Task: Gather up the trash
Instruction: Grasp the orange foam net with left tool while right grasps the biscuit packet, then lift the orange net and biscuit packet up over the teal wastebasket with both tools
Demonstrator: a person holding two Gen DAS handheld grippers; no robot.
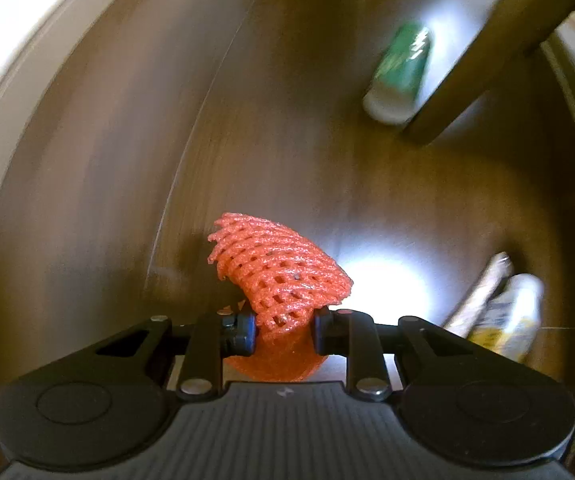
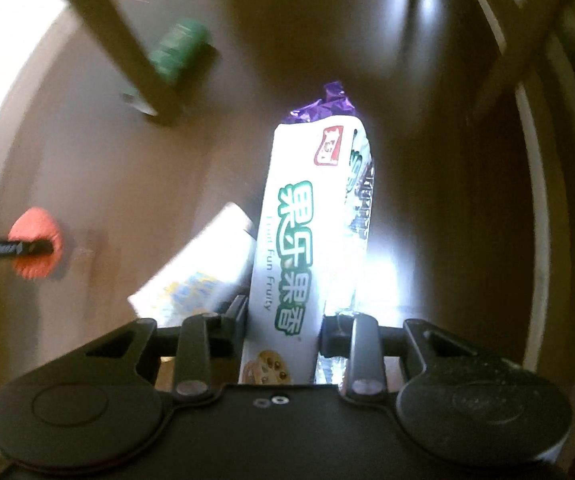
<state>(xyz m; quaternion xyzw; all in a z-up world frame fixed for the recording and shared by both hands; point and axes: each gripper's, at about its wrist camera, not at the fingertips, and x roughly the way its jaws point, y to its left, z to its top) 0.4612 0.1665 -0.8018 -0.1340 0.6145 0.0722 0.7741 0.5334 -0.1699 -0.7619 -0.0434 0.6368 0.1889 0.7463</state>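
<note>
Over the wooden floor [image 1: 287, 120]: trash pickup
Left claw [image 1: 283, 330]: clamped on the orange foam net [image 1: 283, 268], for carrying off
Right claw [image 2: 281, 332]: pinching the white snack wrapper [image 2: 307, 220] endwise, so it hangs clear

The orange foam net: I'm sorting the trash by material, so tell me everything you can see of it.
The orange foam net is a soft, open-mesh sleeve of the kind wrapped around fruit, with diamond-shaped holes and a ragged upper edge. It is squashed and curled. The left gripper is shut on its lower part, pads pressing both sides, above the brown wooden floor. Whether it still touches the floor cannot be told.
</note>
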